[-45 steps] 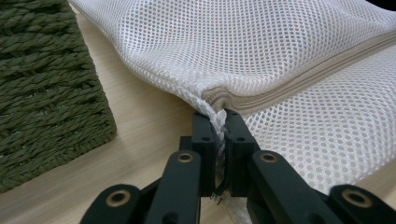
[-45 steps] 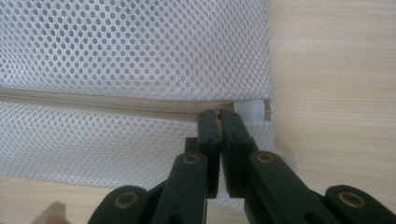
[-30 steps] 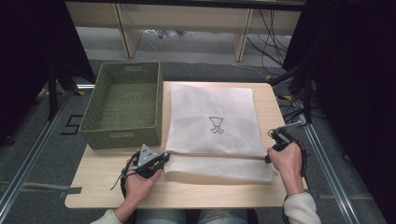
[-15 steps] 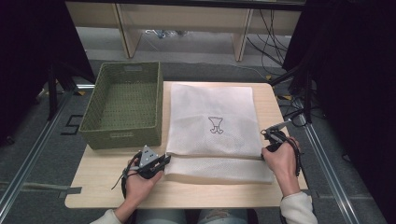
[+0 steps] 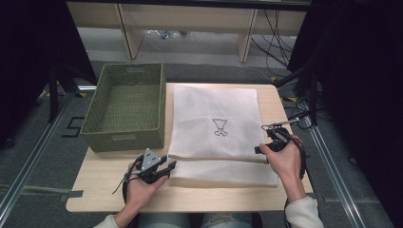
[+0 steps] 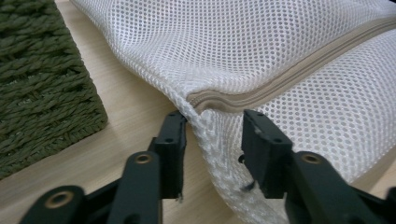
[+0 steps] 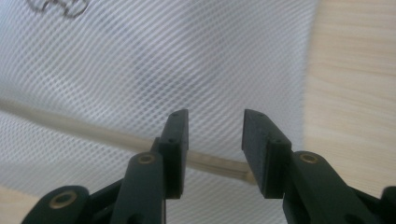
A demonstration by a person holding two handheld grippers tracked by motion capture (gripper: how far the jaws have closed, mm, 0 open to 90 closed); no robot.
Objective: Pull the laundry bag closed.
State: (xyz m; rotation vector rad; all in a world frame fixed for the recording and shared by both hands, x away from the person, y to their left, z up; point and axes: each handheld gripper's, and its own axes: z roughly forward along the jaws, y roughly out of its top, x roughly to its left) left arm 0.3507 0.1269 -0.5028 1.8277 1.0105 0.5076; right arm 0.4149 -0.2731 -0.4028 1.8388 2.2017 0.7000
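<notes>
A: The white mesh laundry bag point(image 5: 216, 127) lies flat on the table point(image 5: 100, 185), just beside the green woven basket point(image 5: 127, 105). Its near part is folded: the upper layer ends at a beige zipper seam point(image 6: 280, 81), and a strip of the lower layer comes out under it toward the person.

B: So I think the first fold is already made?

A: It looks so. The fold sits straight across the bag, and the small dark drawing point(image 5: 219, 127) is on top, in the middle.

B: And the tools?

A: The left tool point(image 6: 212, 135) is at the near left corner of the bag. Its jaws have just been opening; they stand apart, with the folded mesh corner between them, but I see no squeezing of it. The right tool point(image 7: 215, 140) is above the right end of the seam. Its jaws also have just been opening and are wide apart, with nothing between them; the mesh is only underneath.

B: What is left, then?

A: In my judgement, the bag is released after one fold. It is wide and large for the basket, so more folding probably remains. The basket is empty inside.
</notes>
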